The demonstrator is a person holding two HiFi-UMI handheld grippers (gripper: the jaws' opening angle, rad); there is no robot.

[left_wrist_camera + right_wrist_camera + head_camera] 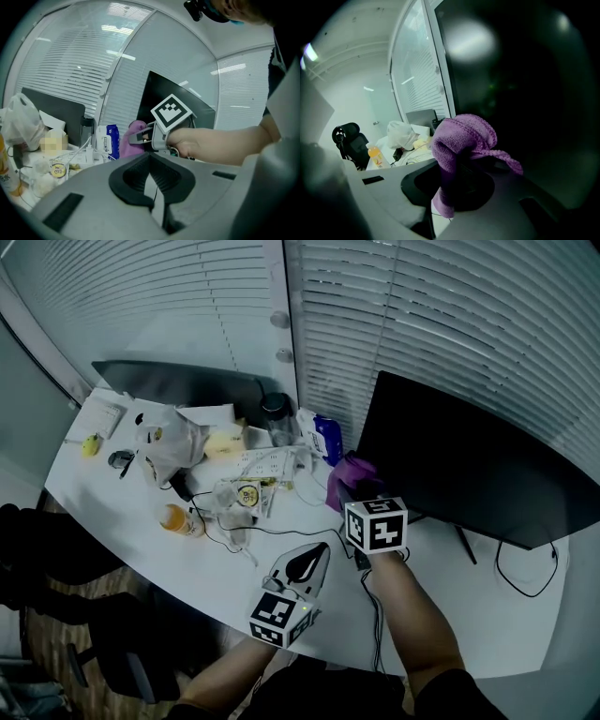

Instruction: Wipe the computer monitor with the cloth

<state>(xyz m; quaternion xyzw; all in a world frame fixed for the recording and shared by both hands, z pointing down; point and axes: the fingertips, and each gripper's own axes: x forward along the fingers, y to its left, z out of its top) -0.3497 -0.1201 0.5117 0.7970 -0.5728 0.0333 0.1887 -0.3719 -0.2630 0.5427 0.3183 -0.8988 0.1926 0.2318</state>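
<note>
Cloth (461, 133) clamped in right gripper (349, 491), left gripper (307, 566) closed and empty; best to press it flat on monitor (469, 465), light overlapping strokes.

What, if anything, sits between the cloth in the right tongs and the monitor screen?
Nothing visible does. The right tongs are shut on the purple cloth, which sits right up at the lower left corner of the monitor. Whether it already touches the screen can't be told.

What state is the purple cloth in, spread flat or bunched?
Bunched. The purple cloth is pinched in the right gripper, folded over itself into a wad with one end hanging down; no part of it lies spread.
</note>
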